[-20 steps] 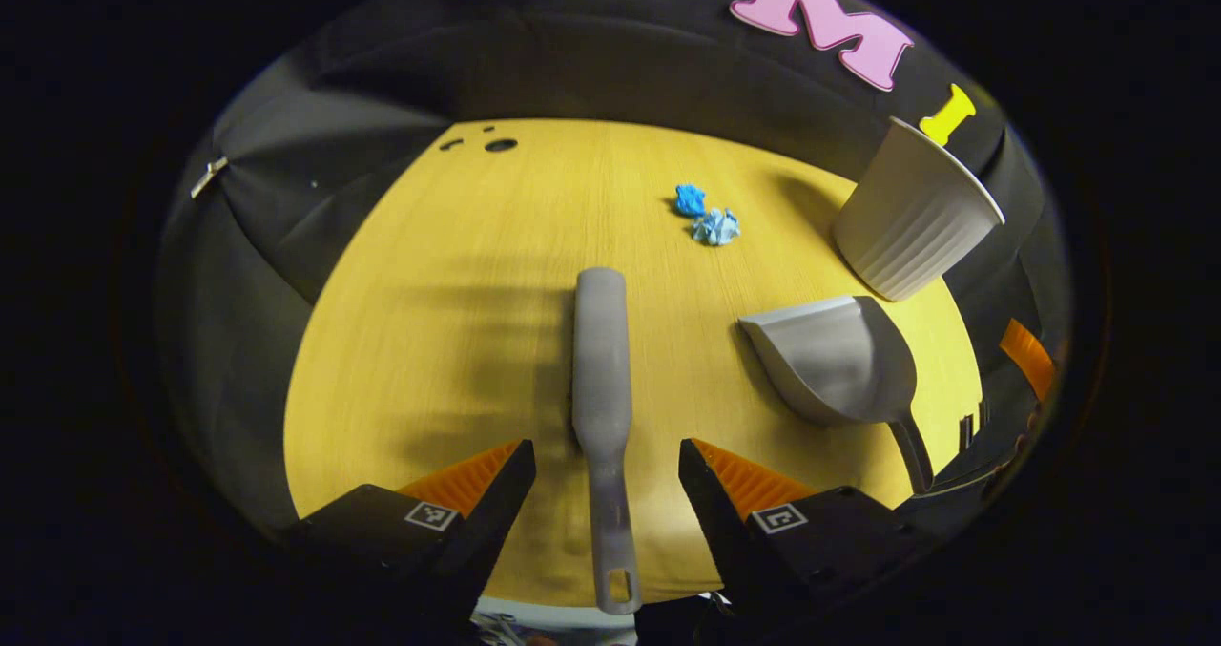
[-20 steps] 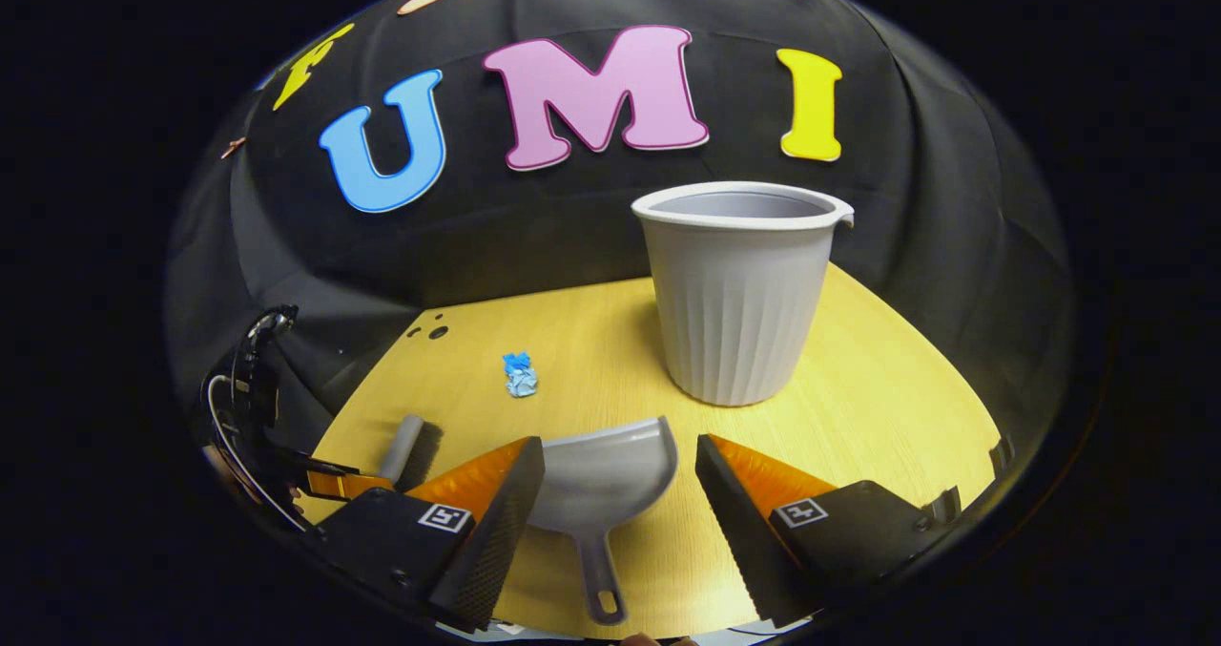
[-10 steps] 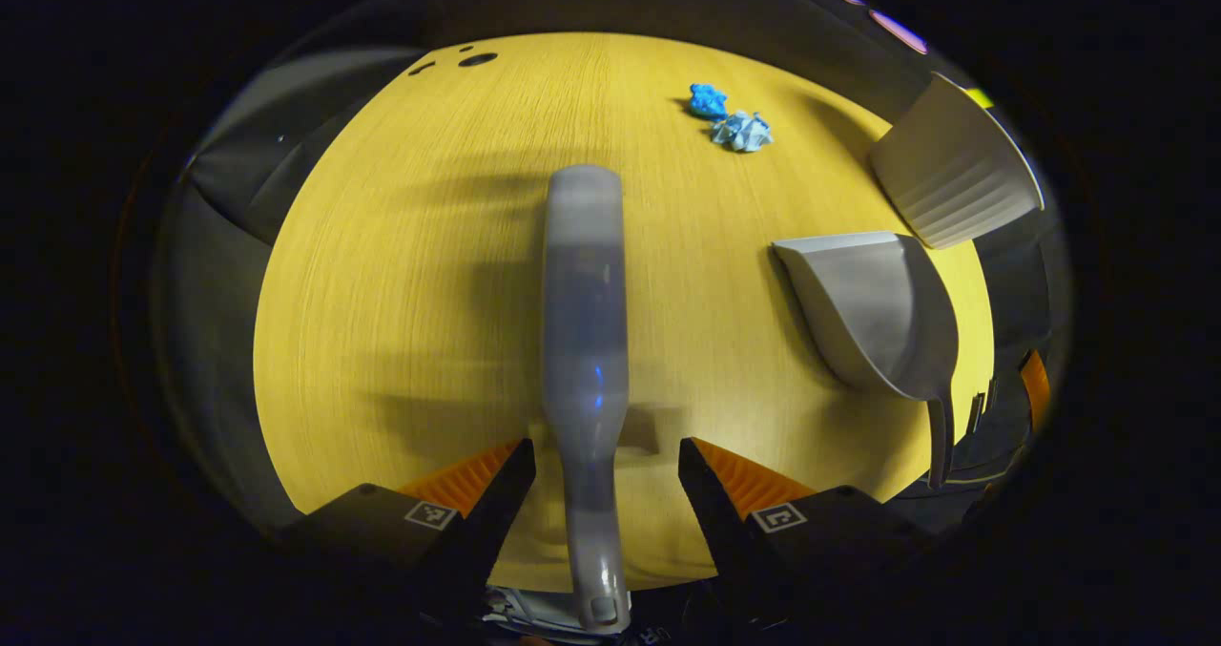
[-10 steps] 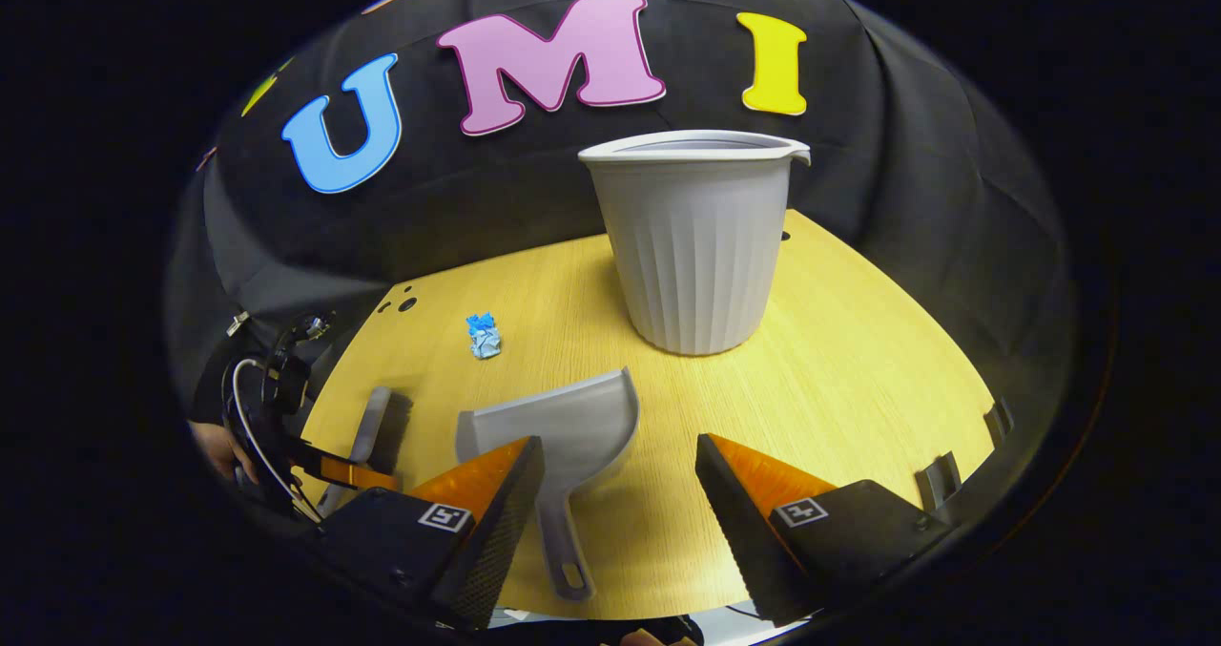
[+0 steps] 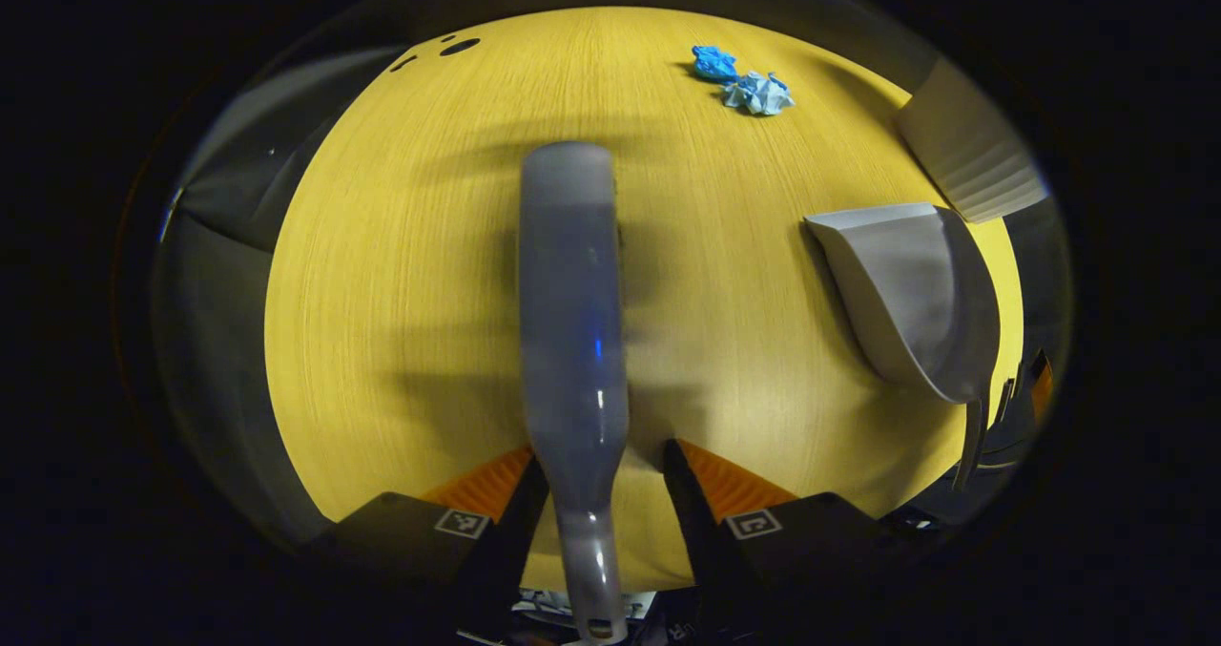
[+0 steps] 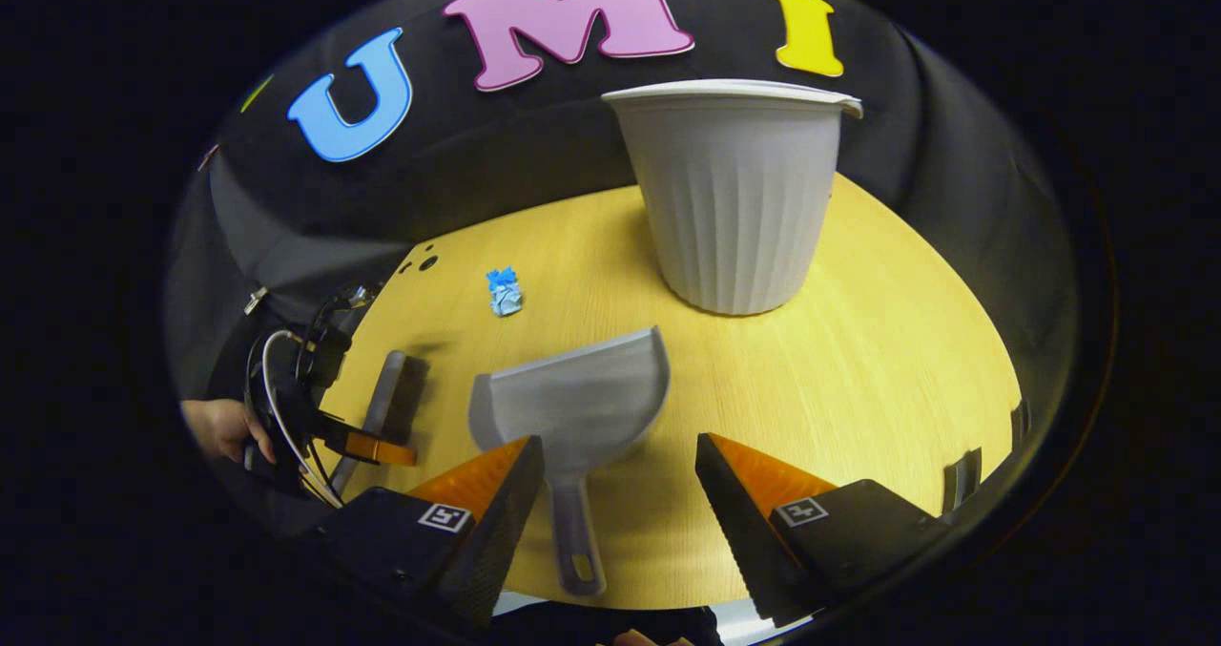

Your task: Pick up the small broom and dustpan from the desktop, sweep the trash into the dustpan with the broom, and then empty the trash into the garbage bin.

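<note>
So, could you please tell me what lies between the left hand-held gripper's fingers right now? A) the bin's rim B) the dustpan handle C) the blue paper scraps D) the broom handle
D: the broom handle runs between the left hand-held gripper fingers, on the table.

Left gripper (image 5: 598, 469) jaws narrowed, low over the worktop; right gripper (image 6: 618, 474) jaws spread wide, at 3 o'clock.

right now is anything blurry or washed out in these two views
Left gripper view: the broom up close looks soft, with small glare spots; tabletop carries broad shadows. Right gripper view: dustpan slightly blurred, bin sharp, fisheye bending the table edge.
</note>
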Tool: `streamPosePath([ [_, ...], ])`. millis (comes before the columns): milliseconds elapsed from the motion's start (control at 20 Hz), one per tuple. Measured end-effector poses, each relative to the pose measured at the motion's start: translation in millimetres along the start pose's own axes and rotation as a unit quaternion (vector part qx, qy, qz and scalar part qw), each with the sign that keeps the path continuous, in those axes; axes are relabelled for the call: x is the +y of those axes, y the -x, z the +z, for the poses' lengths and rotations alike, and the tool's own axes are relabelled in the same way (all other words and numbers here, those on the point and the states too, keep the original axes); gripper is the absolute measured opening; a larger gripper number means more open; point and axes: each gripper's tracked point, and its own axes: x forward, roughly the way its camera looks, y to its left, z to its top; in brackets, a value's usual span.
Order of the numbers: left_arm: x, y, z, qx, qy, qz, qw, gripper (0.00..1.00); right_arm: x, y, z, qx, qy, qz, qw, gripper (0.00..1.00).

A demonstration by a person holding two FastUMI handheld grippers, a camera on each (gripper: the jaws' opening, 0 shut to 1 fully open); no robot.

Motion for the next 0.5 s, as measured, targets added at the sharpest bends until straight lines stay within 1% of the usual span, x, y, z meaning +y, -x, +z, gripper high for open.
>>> streamPosePath([
  [150,-3,0,-2,0.012,-0.006,-0.001,1.000,0.52,10,-7,-2,0.017,0.004,0.022,1.000,0.99],
  [250,-2,-1,-3,0.016,0.002,0.000,1.000,0.37,13,-13,-4,0.027,0.006,0.026,0.999,0.99],
  [300,-2,0,-3,0.014,0.008,0.002,1.000,0.36,13,-15,-4,0.030,0.006,0.023,0.999,0.99],
  [350,-2,0,-2,0.011,0.009,0.002,1.000,0.31,12,-18,-7,0.035,0.006,0.018,0.999,0.99],
  [400,-2,-1,-2,0.007,0.011,0.002,1.000,0.29,9,-20,-12,0.047,0.008,0.009,0.999,0.99],
  [500,-3,-1,-2,-0.002,0.002,-0.002,1.000,0.27,3,-20,-27,0.088,0.004,-0.010,0.996,0.99],
])
